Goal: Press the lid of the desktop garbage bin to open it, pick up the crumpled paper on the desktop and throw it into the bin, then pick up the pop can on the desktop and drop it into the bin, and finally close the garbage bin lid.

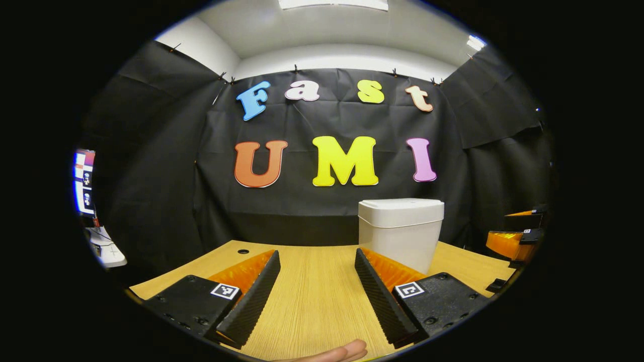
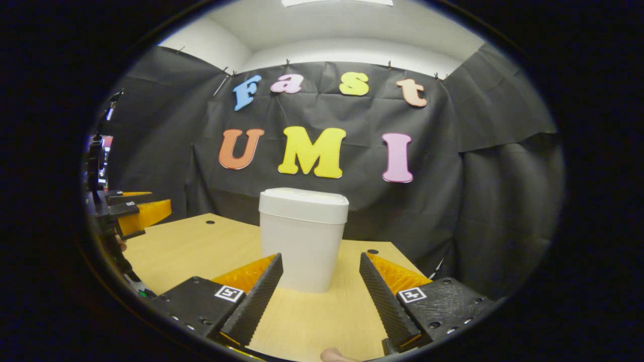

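A white desktop garbage bin with its lid down stands on the wooden desk, ahead and to the right of my left gripper. That gripper is open and holds nothing. In the right gripper view the same bin stands straight ahead, its lid closed. My right gripper hovers open just in front of its base, apart from it. The left gripper shows at the left edge of the right gripper view, and the right gripper at the right edge of the left gripper view.
The desk has small cable holes near its far edge. Black cloth closes the booth behind and beside the desk. A fingertip shows at the bottom of the left gripper view. Screens and white equipment sit off the desk's left.
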